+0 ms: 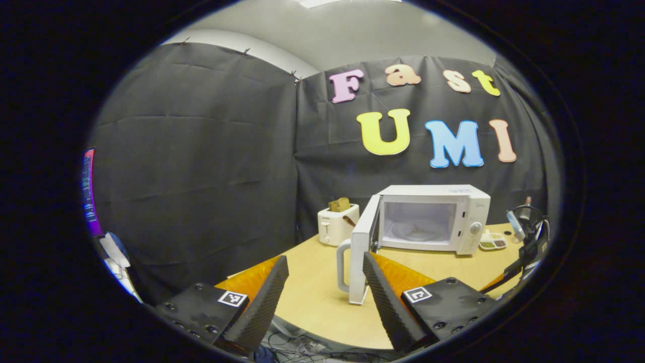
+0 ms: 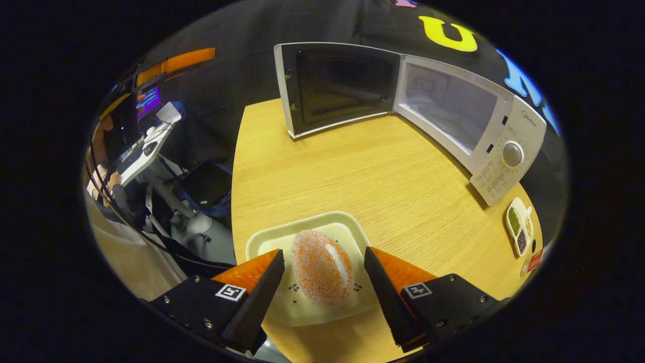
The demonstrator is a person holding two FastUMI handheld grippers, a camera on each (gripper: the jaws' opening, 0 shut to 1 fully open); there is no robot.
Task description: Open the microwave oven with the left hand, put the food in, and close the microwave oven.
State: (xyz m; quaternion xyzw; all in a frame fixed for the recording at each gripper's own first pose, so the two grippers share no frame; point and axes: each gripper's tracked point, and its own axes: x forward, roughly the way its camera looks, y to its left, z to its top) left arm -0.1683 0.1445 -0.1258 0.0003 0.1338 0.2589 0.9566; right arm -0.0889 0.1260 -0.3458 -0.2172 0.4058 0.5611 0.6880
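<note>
While the microwave (image 2: 453, 111) gapes bare, an orange-speckled bun (image 2: 322, 268) on its tray (image 2: 307, 229), untouched between the spread right tool (image 2: 322, 282); left tool (image 1: 322, 287) likewise spread.

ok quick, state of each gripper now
left gripper: open, holding nothing
right gripper: open, fingers either side of the food, not gripping it

A light wooden table (image 2: 322, 171) with a rounded edge carries everything. At its back stands a white microwave (image 1: 456, 214), its door (image 1: 360, 252) swung wide open over the tabletop. Just beside the microwave, on the door side, sits a white toaster (image 1: 336, 224). On the other side, near the control panel, lies a small divided dish (image 2: 519, 227). Near the front edge rests a pale square plate (image 2: 307, 237) holding an orange, speckled oval piece of food (image 2: 322, 267).
</note>
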